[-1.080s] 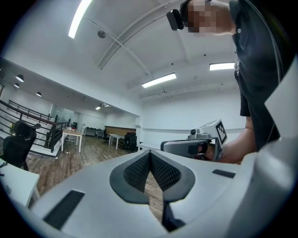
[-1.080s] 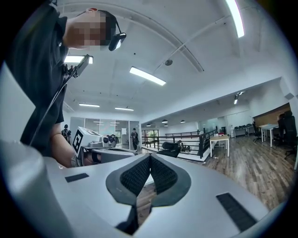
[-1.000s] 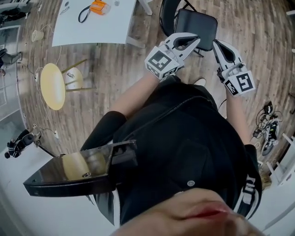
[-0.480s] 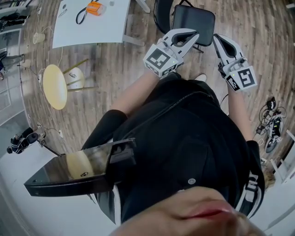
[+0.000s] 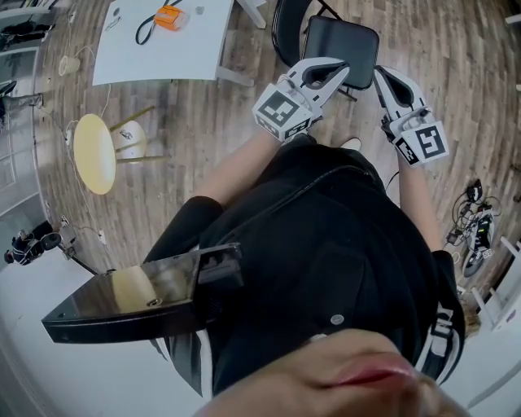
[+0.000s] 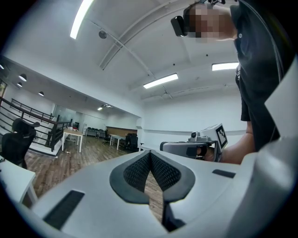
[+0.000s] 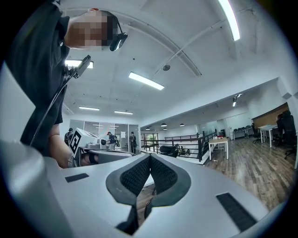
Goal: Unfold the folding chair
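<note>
A black folding chair (image 5: 342, 42) stands on the wood floor at the top of the head view, its seat flat and its dark backrest (image 5: 283, 28) behind. My left gripper (image 5: 342, 69) is held level at the seat's near edge and overlaps it in the picture; whether it touches I cannot tell. My right gripper (image 5: 381, 75) hangs just right of the seat. In the left gripper view the left gripper (image 6: 150, 160) has its pads pressed together with nothing between. The right gripper (image 7: 150, 162) is the same in its own view.
A white table (image 5: 163, 53) with an orange object (image 5: 171, 15) and a cable stands at the upper left. A round yellow stool (image 5: 94, 151) lies left of me. Cables and gear (image 5: 476, 232) lie on the floor at the right. My body fills the lower middle.
Both grippers shifted slightly in front of the chair, then held still. Their jaws stayed shut.
</note>
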The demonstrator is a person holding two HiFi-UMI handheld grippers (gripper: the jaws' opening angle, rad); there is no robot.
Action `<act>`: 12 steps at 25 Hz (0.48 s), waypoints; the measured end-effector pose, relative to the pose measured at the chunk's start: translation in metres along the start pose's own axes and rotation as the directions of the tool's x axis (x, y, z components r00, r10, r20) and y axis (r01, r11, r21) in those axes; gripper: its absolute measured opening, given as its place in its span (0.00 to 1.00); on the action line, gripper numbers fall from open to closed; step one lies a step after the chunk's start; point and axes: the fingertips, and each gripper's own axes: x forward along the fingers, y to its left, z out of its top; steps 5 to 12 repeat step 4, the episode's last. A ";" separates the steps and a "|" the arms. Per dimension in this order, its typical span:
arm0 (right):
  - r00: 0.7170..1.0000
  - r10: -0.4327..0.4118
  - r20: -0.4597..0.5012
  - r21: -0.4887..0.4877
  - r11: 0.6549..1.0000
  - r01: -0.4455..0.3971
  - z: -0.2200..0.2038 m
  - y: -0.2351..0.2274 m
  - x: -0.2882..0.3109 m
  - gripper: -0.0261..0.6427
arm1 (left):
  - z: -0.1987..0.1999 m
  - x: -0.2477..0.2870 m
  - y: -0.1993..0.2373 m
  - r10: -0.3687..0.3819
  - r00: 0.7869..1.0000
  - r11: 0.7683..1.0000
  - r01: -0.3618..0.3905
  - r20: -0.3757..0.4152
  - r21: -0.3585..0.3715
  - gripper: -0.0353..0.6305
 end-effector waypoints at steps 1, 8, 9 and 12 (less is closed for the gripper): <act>1.000 0.000 0.001 0.001 1.000 0.000 0.000 0.000 0.001 0.05 | -0.001 -0.001 0.001 0.003 1.000 1.000 -0.003 -0.001 -0.001 0.06; 1.000 0.002 0.000 0.005 1.000 -0.002 0.000 -0.001 0.004 0.05 | -0.003 -0.002 0.004 0.017 1.000 1.000 -0.017 -0.006 -0.003 0.06; 1.000 0.002 0.000 0.005 1.000 -0.002 0.000 -0.001 0.004 0.05 | -0.003 -0.002 0.004 0.017 1.000 1.000 -0.017 -0.006 -0.003 0.06; 1.000 0.002 0.000 0.005 1.000 -0.002 0.000 -0.001 0.004 0.05 | -0.003 -0.002 0.004 0.017 1.000 1.000 -0.017 -0.006 -0.003 0.06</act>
